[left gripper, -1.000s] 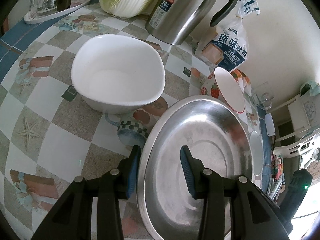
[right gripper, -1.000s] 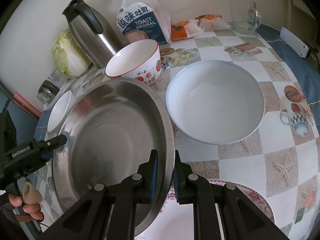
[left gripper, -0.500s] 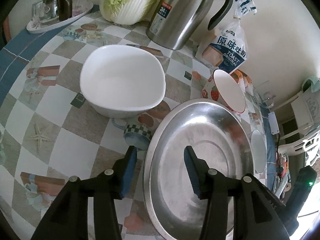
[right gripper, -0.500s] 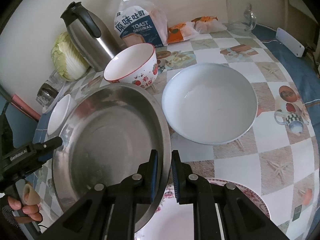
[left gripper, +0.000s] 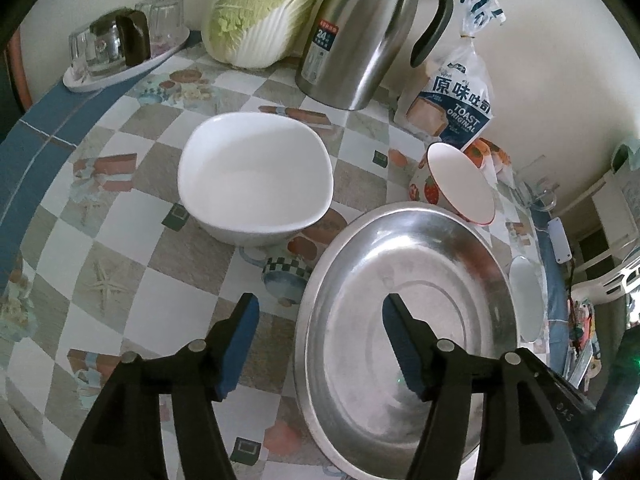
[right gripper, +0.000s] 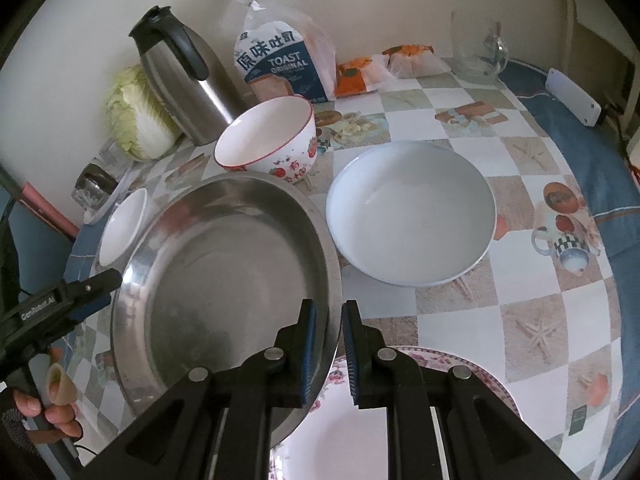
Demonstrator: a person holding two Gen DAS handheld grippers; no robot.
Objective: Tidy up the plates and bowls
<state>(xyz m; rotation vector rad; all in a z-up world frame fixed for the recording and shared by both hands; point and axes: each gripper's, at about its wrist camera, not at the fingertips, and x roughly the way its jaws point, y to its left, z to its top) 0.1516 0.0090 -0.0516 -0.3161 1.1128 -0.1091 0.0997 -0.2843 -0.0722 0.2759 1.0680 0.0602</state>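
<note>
A checked tablecloth (right gripper: 460, 320) is covering the table, and the large steel basin (right gripper: 224, 280) is sitting tilted near its front edge, one side riding up over a flower-rimmed plate (right gripper: 472, 364) that is lying under the right gripper. The right gripper (right gripper: 329, 344) is pinching the basin's near rim, one blue pad inside the wall and one outside, jaws narrow on the metal. The left gripper (left gripper: 318, 344) is standing wide, one finger over the tablecloth and the other over the basin's interior, straddling the rim without gripping it. Just beside the basin a wide white bowl (right gripper: 412, 212) is resting upright on the cloth, and a strawberry-patterned bowl (right gripper: 266, 140) is sitting behind the basin, close to its far rim. In the left wrist view a deep white bowl (left gripper: 256, 176) is standing near the basin. A steel thermos jug (left gripper: 360, 36), a cabbage (left gripper: 260, 12) and a toast bag (right gripper: 280, 64) are lining the wall.
</note>
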